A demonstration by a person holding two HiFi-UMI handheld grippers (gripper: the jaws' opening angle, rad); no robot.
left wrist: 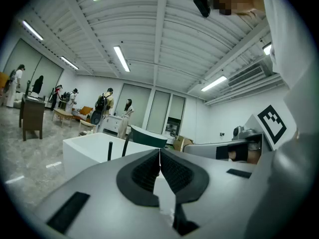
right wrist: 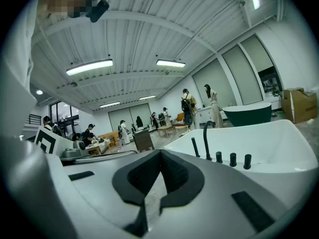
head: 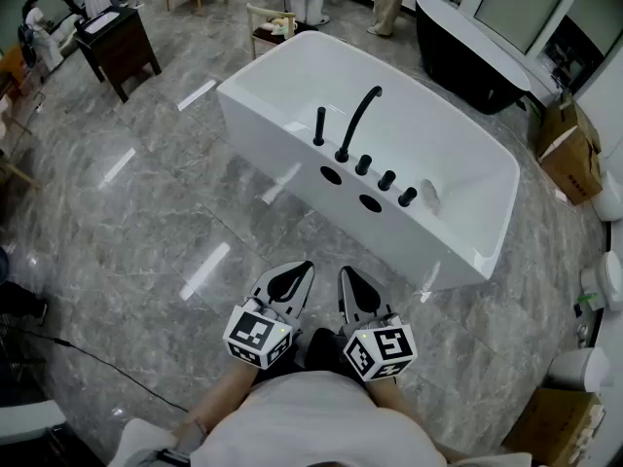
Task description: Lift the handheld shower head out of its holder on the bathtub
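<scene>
The black handheld shower head stands upright in its holder on the near rim of the white bathtub, left of the curved black spout and a row of black knobs. My left gripper and right gripper are side by side close to my body, well short of the tub, both shut and empty. The left gripper view has the shut gripper aimed at the tub with the shower head far off. The right gripper faces the shower head and spout.
Grey marble floor lies between me and the tub. A black bathtub and cardboard boxes are at the back right, a dark wooden table at the back left. People stand far behind.
</scene>
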